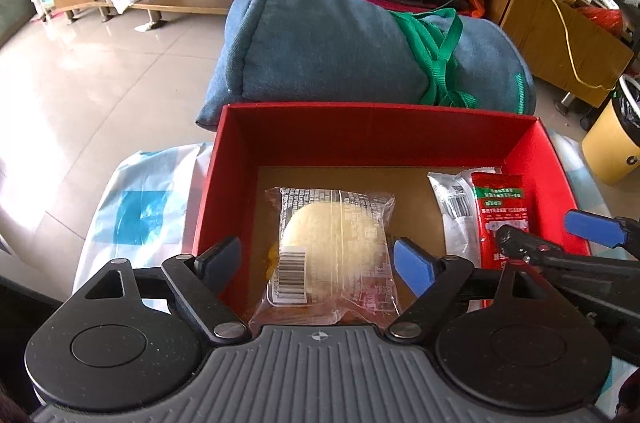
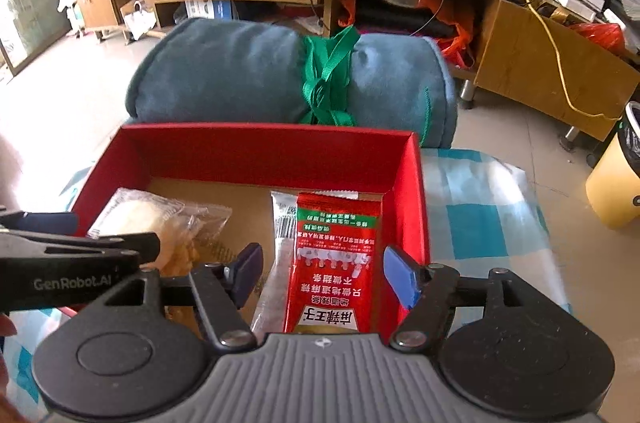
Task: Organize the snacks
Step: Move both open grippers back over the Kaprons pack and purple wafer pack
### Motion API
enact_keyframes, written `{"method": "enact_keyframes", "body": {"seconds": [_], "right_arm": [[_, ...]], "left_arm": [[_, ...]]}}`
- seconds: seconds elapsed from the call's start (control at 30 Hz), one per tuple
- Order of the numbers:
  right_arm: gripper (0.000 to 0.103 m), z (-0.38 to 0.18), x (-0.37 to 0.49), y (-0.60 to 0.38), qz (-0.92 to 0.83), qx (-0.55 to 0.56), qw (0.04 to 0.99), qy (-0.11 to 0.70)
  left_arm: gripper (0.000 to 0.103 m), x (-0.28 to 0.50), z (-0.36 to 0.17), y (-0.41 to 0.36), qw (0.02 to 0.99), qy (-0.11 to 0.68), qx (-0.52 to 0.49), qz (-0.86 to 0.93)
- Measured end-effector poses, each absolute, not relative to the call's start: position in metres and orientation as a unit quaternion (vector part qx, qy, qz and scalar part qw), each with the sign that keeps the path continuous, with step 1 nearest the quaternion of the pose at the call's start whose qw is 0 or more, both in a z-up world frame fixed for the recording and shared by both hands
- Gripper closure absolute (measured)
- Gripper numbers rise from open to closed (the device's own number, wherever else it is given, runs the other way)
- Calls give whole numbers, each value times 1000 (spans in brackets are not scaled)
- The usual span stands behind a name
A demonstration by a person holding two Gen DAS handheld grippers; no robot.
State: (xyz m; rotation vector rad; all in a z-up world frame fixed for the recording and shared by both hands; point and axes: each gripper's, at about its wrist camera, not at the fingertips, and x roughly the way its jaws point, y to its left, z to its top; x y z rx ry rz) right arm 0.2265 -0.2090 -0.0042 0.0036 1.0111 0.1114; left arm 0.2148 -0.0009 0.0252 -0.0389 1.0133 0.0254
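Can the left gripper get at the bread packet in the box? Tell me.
Probably yes. The left gripper hangs open right over the bread packet, which lies flat and alone on its side of the red box; nothing covers it.

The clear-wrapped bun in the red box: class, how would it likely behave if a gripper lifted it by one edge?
The clear-wrapped bun probably feels light, since it looks like soft bread. Its thin, crinkled film would likely flex and could slip between the fingers. The bun seems squashable, so a hard pinch by the left gripper might dent it.
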Motion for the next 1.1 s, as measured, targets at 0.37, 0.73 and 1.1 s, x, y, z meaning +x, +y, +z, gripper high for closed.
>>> {"method": "enact_keyframes", "body": {"seconds": [0.37,0.73,1.1], "right_arm": [[40,17,191,-232,31,24,879,475],[40,21,128,-277,-21,54,870,490],[40,16,104,-309,-33,69,863,499]], "left_arm": [[14,188,34,-4,876,481,-31,-13],[13,147,26,-46,856,508,-28,-95],[13,148,-6,-100,822,554,-61,-114]]}}
